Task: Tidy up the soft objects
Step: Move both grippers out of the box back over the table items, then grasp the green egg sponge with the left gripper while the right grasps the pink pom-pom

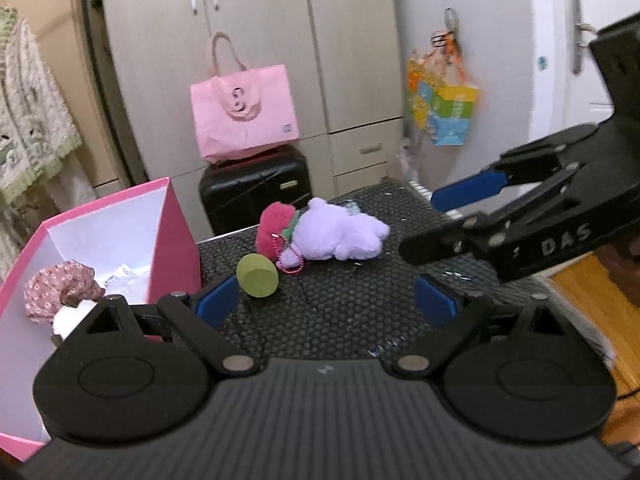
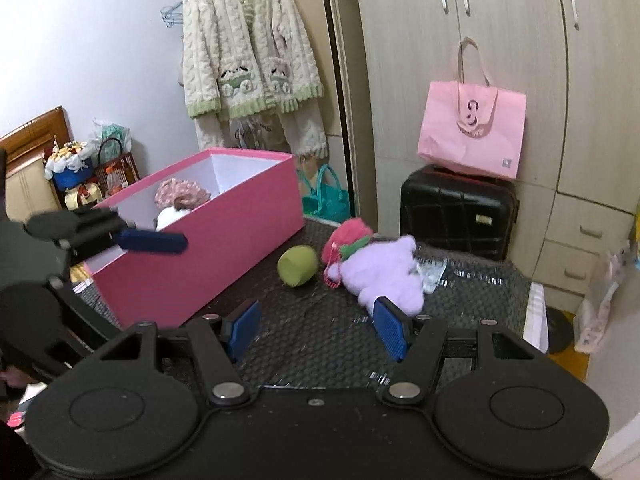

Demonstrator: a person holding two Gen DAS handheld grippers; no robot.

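Two released hand-held grippers (image 1: 326, 300) (image 2: 316, 330) over honeycomb-textured mat (image 1: 340, 320), fuzzy lilac plush (image 1: 340, 236), seemingly felt green cylinder (image 1: 257, 277).

Two wrist-mounted fisheye cameras look forward and downward over a black mat (image 1: 320, 312), the left one close beside a pink box (image 1: 172, 232), the right one from farther right. Both frame a lilac plush (image 2: 384, 276) and wardrobe (image 2: 500, 80).

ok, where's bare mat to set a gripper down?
Free: the black mat between the left gripper and the green toy; also mat right of the purple plush. Crowded: green toy, red plush and purple plush clustered beside the pink box.
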